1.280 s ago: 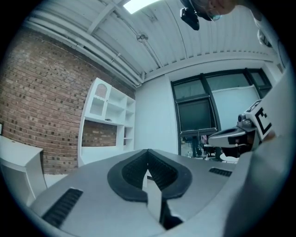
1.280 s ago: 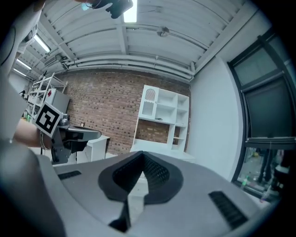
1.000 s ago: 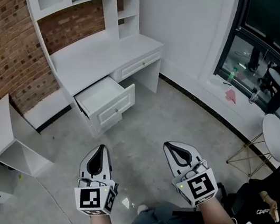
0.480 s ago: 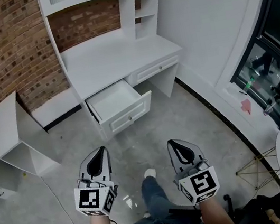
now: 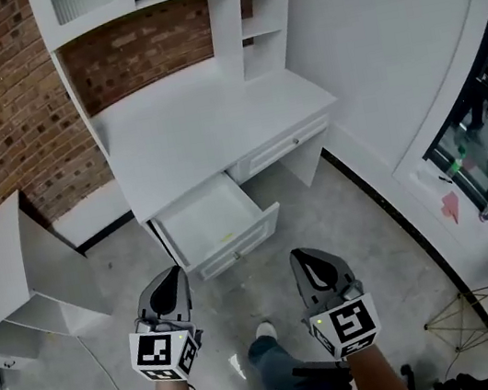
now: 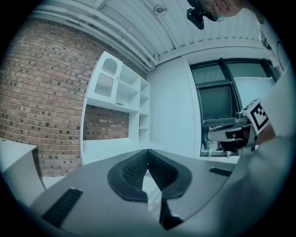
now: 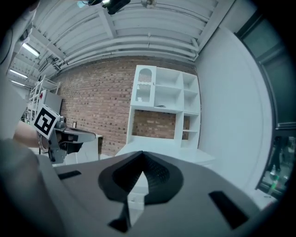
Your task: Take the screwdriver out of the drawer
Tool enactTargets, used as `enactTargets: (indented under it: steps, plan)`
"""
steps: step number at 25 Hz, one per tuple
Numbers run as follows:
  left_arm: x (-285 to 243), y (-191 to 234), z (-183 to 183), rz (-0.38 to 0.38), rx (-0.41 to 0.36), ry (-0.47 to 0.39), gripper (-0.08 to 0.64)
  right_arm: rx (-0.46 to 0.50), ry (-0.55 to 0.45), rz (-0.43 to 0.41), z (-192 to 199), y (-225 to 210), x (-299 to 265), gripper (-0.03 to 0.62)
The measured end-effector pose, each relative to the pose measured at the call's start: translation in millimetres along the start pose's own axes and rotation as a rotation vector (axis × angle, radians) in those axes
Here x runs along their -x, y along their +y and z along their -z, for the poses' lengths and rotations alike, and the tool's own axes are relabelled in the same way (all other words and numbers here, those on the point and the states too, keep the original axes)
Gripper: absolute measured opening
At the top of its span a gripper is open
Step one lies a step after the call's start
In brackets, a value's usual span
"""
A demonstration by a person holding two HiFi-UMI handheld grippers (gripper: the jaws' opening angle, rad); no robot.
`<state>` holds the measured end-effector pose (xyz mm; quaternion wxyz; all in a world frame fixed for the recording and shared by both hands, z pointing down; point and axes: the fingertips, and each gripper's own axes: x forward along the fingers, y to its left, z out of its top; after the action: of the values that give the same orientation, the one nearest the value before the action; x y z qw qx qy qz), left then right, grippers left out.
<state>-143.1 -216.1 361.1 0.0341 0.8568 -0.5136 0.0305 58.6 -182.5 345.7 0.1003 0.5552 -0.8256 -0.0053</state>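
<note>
Distance to the open drawer (image 5: 235, 249) is shrinking as the person is walking closer; left gripper (image 5: 175, 272) and right gripper (image 5: 300, 255) are both riding clenched and empty (no reach yet).

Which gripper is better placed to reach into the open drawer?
Left, narrowly. In the head view the left gripper sits close by the front left corner of the drawer; the right gripper is further off, past its right end. Both are shut and empty, so either must open first.
</note>
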Motion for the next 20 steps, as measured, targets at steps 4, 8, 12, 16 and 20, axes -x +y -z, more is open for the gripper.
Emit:
enactTargets:
  steps: [4,8,12,16,20]
  plan:
    - [-66,20,10,-0.001,0.013,0.050,0.014,-0.031,0.034,-0.021,8,-39,-56,0.011]
    - [-114,34,30,0.046,0.006,0.146,0.142,-0.104,0.072,-0.043,21,-62,-100,0.011]
    - [-142,47,55,0.095,-0.007,0.260,0.239,-0.138,0.124,-0.051,39,-71,-125,0.011]
    - [-174,60,80,0.148,-0.031,0.353,0.258,-0.157,0.182,-0.039,61,-83,-148,0.011]
    - [-200,70,107,0.238,-0.038,0.480,0.256,-0.223,0.254,-0.004,80,-92,-166,0.011]
